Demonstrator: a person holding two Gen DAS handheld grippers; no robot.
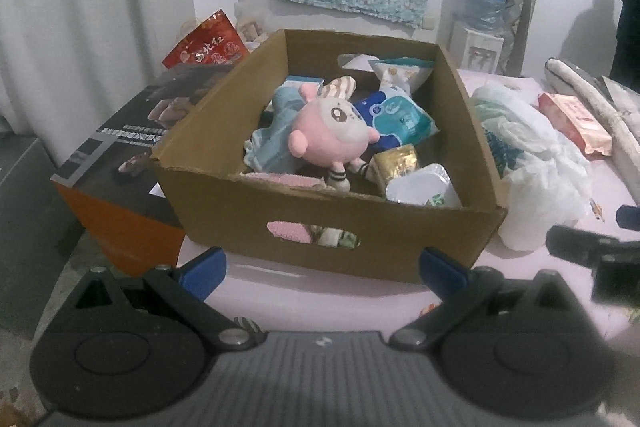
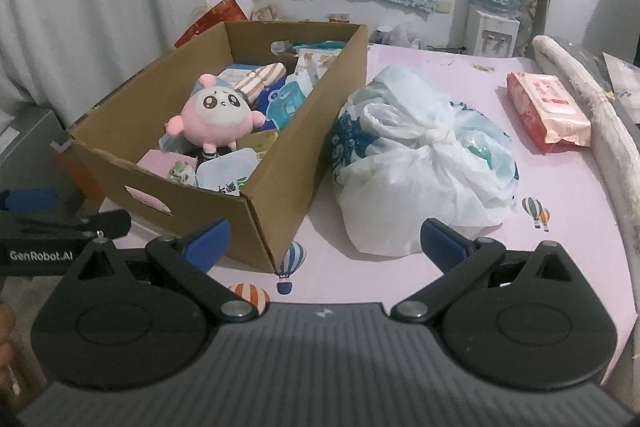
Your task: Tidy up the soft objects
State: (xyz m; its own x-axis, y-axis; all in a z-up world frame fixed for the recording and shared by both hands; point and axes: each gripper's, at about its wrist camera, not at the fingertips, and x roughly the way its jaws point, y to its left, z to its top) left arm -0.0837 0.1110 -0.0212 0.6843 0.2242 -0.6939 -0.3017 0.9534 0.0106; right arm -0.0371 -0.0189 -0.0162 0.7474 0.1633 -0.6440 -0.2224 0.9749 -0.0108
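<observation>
Right wrist view: cardboard box (image 2: pixel 280 163) holds pink plush (image 2: pixel 216 115) atop soft packets; tied plastic bag (image 2: pixel 424 163) beside it. Left gripper (image 1: pixel 322 267) and right gripper (image 2: pixel 324 241) both spread, empty.

Box contents: the cardboard box (image 1: pixel 280 211) near wall hides the lower packets; only scraps show through its handle slot.
Pink cloth (image 1: pixel 292 181): mostly behind the box rim.
Plush toy (image 1: pixel 332 135): covers the blue cloth beneath it.
Tied plastic bag (image 2: pixel 420 163): contents blurred through the film.
Red packet (image 1: pixel 208 47): lower half hidden behind the box.
Left gripper (image 2: pixel 36 227): cut off by the left edge.
</observation>
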